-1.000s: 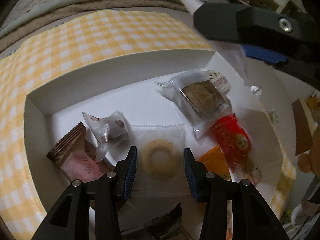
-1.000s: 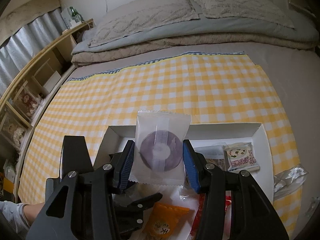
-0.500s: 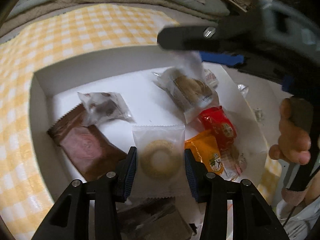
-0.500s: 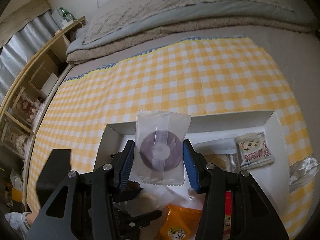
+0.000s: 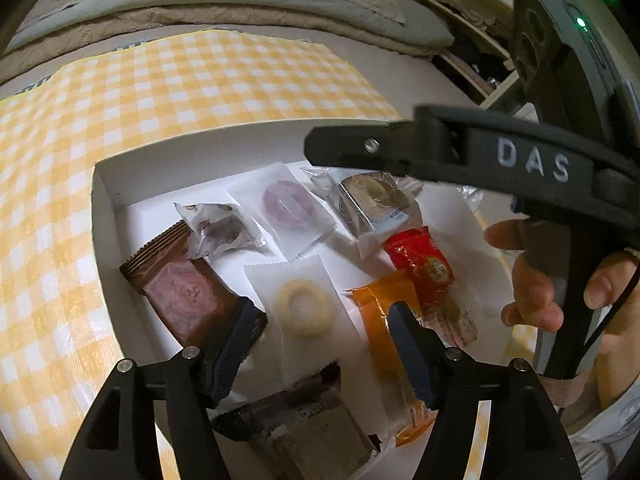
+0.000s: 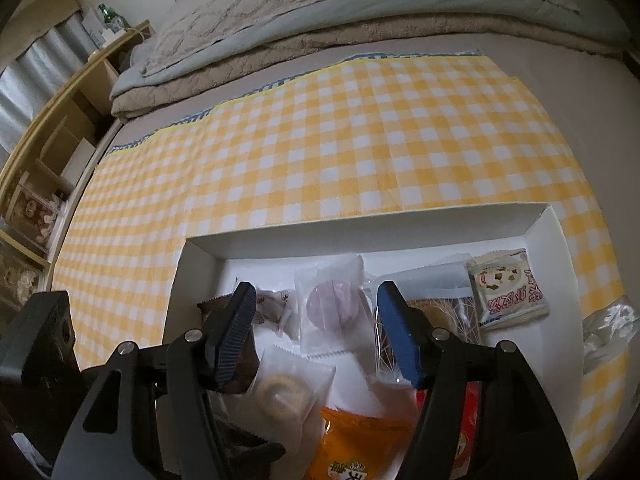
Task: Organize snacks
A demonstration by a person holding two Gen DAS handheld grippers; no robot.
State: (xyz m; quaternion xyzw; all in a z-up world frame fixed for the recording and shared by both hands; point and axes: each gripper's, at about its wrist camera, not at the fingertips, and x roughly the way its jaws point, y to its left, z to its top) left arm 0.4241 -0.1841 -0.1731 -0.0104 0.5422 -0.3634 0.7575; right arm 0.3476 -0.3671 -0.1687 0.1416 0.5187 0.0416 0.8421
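White raised letters reading "DAS" stand on the black arm of the right gripper (image 5: 472,152), seen from the left wrist view where it reaches across above the white box (image 5: 100,216); a bare hand (image 5: 560,280) grips its handle at the right edge, and a small green light glows on the grey housing above. The other legible writing is on wrappers: the orange packet (image 6: 360,448) in the right wrist view carries large printed characters, too cropped to read, and the pale green packet (image 6: 506,288) in the far right corner of the box has red characters seen upside down. The brown wrapper (image 5: 180,288) bears a round embossed emblem that cannot be made out, and the red packet (image 5: 420,264) has a round yellow design. The left gripper (image 5: 320,344) is spread wide, its blue pads on either side of the clear packet with the pale ring cookie (image 5: 304,308) without touching it; that packet lies flat on the box floor. The right gripper (image 6: 316,336) is likewise released, jaws apart above the clear packet with the purple cookie (image 6: 334,304), which lies in the box just behind the ring cookie packet. Only the left wrist view shows the hand, the lettering and a dark crumpled wrapper (image 5: 304,432) at the near edge; only the right wrist view shows the green packet's face, the wooden shelves (image 6: 48,168) at the left, and the full spread of the yellow checked cloth (image 6: 340,140) under the box, with folded bedding beyond.
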